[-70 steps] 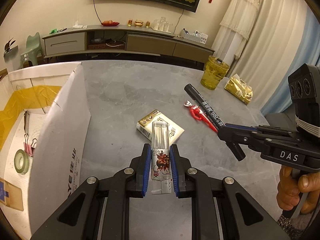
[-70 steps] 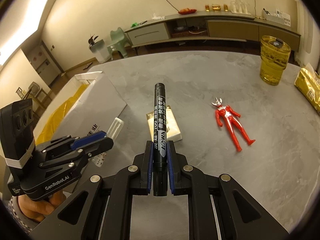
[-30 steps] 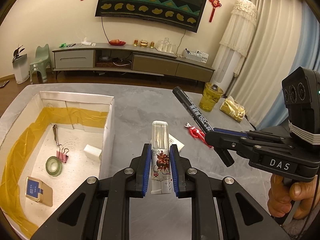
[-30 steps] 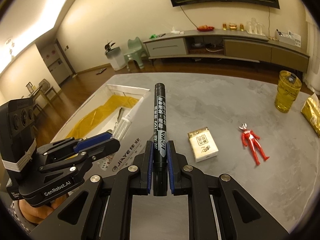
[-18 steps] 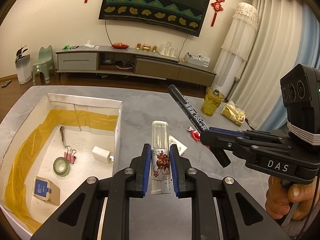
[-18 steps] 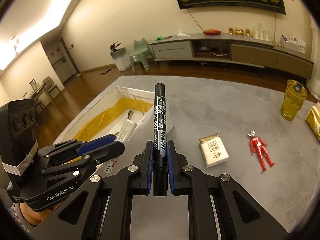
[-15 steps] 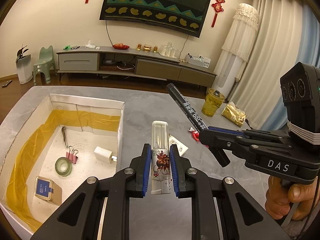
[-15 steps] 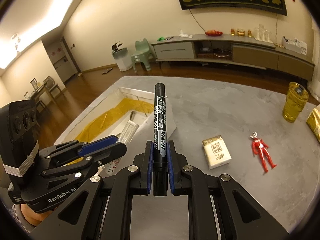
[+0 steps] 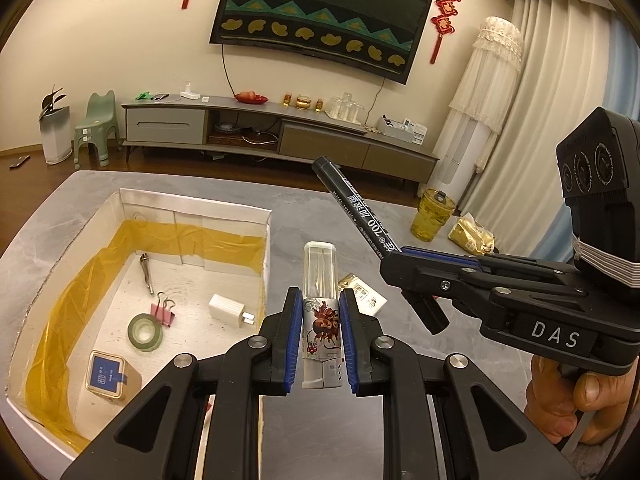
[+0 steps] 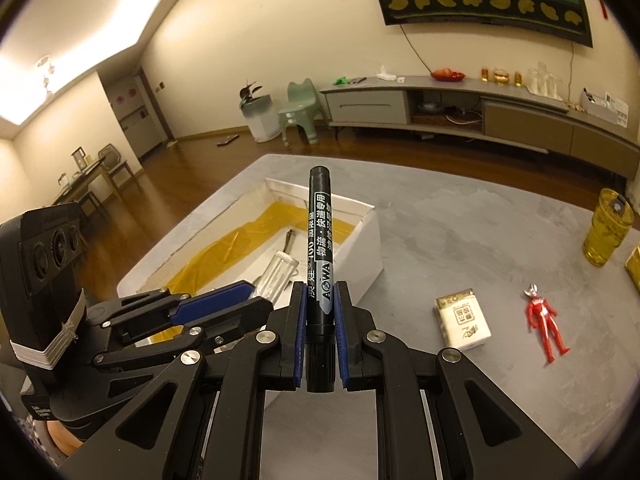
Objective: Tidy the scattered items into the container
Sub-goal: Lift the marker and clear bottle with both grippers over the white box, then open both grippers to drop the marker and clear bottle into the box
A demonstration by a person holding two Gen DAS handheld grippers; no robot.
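Observation:
My left gripper (image 9: 320,338) is shut on a clear toothpick tube (image 9: 319,280) with a printed label, held above the right wall of the white box (image 9: 200,205) lined with yellow tape. My right gripper (image 10: 320,330) is shut on a black marker (image 10: 319,240) that points up and forward; in the left wrist view the marker (image 9: 356,210) hangs to the right of the tube, over the table. On the table lie a small white and gold packet (image 10: 464,318) and a red toy figure (image 10: 545,322).
The box holds a green tape roll (image 9: 145,332), a pink binder clip (image 9: 164,314), a white plug (image 9: 226,310), a small blue-labelled tin (image 9: 108,376) and a metal tool (image 9: 146,266). A yellow glass (image 10: 606,232) and a gold bag (image 9: 472,234) stand at the far right.
Both grippers have risen and shifted left toward the box with their loads. More of the box interior now shows in both views.

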